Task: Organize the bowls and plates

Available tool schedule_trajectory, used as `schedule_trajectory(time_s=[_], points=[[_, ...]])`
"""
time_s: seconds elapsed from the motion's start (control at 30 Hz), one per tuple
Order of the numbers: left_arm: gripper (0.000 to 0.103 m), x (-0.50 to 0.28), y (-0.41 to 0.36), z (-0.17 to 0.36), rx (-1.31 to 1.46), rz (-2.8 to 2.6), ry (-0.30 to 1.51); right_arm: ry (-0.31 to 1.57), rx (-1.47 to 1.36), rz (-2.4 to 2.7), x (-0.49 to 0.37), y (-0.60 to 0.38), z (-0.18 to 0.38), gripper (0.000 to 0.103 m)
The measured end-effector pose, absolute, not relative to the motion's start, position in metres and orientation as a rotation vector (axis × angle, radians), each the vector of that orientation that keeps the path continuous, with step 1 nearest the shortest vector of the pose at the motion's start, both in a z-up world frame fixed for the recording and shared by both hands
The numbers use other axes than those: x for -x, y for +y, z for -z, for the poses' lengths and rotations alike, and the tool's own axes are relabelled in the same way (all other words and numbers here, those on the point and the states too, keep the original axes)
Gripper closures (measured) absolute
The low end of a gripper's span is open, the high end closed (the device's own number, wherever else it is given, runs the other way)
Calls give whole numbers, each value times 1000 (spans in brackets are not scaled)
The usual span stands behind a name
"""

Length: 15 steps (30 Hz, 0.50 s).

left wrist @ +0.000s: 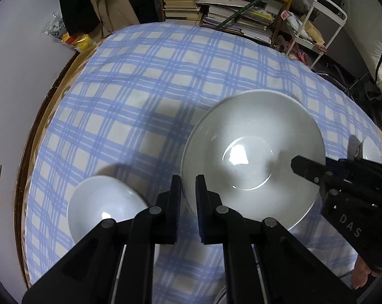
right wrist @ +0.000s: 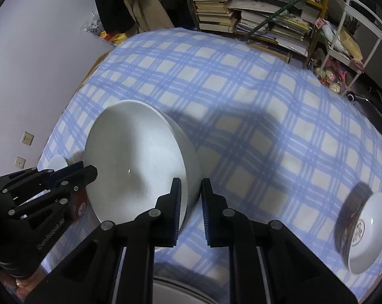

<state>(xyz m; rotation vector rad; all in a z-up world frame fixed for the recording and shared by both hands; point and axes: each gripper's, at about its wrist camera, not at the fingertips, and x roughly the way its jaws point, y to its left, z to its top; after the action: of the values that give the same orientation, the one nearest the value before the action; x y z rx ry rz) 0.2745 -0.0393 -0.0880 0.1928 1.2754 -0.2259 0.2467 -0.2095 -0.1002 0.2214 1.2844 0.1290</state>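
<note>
Slippage is the worry here — the big white bowl is carried between two grippers, each pinching only a thin bit of rim on opposite sides, and glazed rim against narrow pads looks like a poor hold. The left gripper has its jaws nearly together, clamped on the rim nearest it; the right gripper is clamped the same way on the far side. If one hand lifts or drifts faster than the other, I'd guess the bowl tips or twists out of one pinch and drops onto the blue checked tablecloth.

The big bowl is empty, just glare on its bottom. It looks raised off the cloth, judging by its shadow. Below and beside it sits a smaller white bowl, also empty — a likely thing to strike if the big one falls. Off to the right side a patterned bowl with a dark outside and printed characters inside sits well apart, nothing in it either.
</note>
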Motion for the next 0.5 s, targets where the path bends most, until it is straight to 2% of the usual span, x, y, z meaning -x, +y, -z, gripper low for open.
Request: schedule_trajectory(time_s=[0.5], points=[[92,-244,-45,100,-194,224,1299,1317,-255,-123,-206,-214,115,86]])
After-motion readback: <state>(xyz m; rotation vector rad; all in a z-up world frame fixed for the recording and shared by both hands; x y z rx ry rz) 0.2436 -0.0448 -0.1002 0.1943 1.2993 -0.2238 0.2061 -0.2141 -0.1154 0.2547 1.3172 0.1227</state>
